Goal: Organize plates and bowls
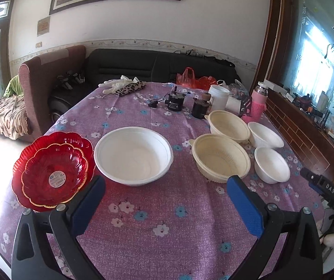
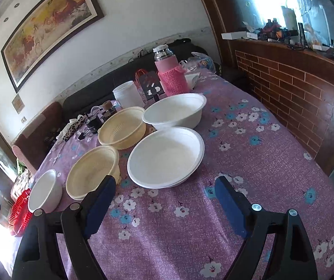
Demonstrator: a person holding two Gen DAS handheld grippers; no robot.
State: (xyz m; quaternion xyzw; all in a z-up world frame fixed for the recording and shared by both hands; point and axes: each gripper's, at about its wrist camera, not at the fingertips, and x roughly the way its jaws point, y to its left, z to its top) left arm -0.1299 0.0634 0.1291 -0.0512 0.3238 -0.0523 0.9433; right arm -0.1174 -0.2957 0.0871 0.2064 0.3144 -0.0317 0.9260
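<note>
Two red scalloped plates [image 1: 52,172], the smaller nested in the larger, lie at the table's left edge. A large white bowl [image 1: 134,155] stands to their right. Further right are two cream bowls [image 1: 220,157] and two small white bowls [image 1: 272,164]. My left gripper [image 1: 167,182] hovers open over the purple flowered tablecloth [image 1: 167,221], just short of the large white bowl, with nothing between its blue pads. My right gripper [image 2: 165,184] is open and holds nothing. It points at the nearer small white bowl [image 2: 167,158], and the nearer cream bowl [image 2: 92,175] sits by its left finger.
At the table's far side stand a pink-sleeved flask [image 1: 258,100], a white tub [image 1: 218,96], dark jars [image 1: 175,101], a leopard-print cloth [image 1: 130,87] and a red bag [image 1: 190,78]. A black sofa [image 1: 131,65] lies beyond. A brick-faced counter [image 2: 295,98] runs along the right.
</note>
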